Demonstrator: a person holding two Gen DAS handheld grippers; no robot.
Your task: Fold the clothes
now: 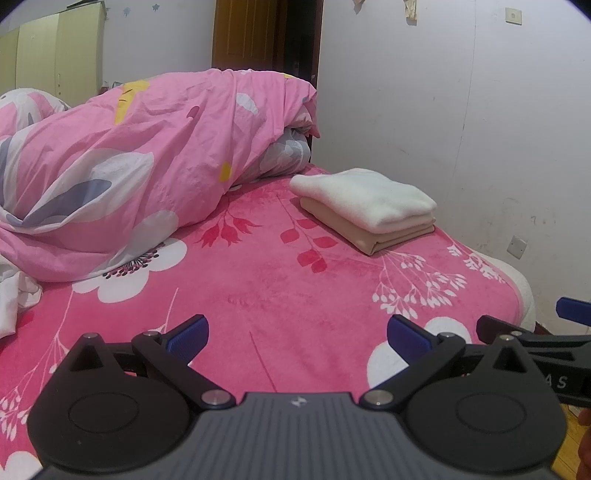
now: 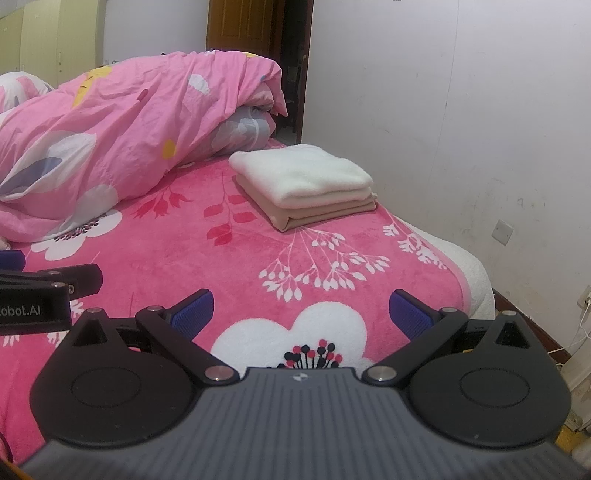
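Two folded garments sit stacked near the bed's right edge: a white one (image 1: 364, 199) (image 2: 303, 173) on top of a beige one (image 1: 384, 232) (image 2: 317, 214). My left gripper (image 1: 298, 338) hovers open above the pink floral blanket (image 1: 258, 288), well short of the stack, with nothing between its blue pads. My right gripper (image 2: 302, 314) is open too, empty, over a white flower print on the blanket (image 2: 184, 251). Each gripper shows at the edge of the other's view. At the left edge of the left wrist view lies a crumpled white cloth (image 1: 14, 295).
A bunched pink floral duvet (image 1: 122, 155) (image 2: 110, 133) fills the back left of the bed. A white wall (image 1: 461, 110) runs along the bed's right side, a brown door (image 1: 251, 33) stands behind. Cables and a socket (image 2: 583, 299) are low on the right.
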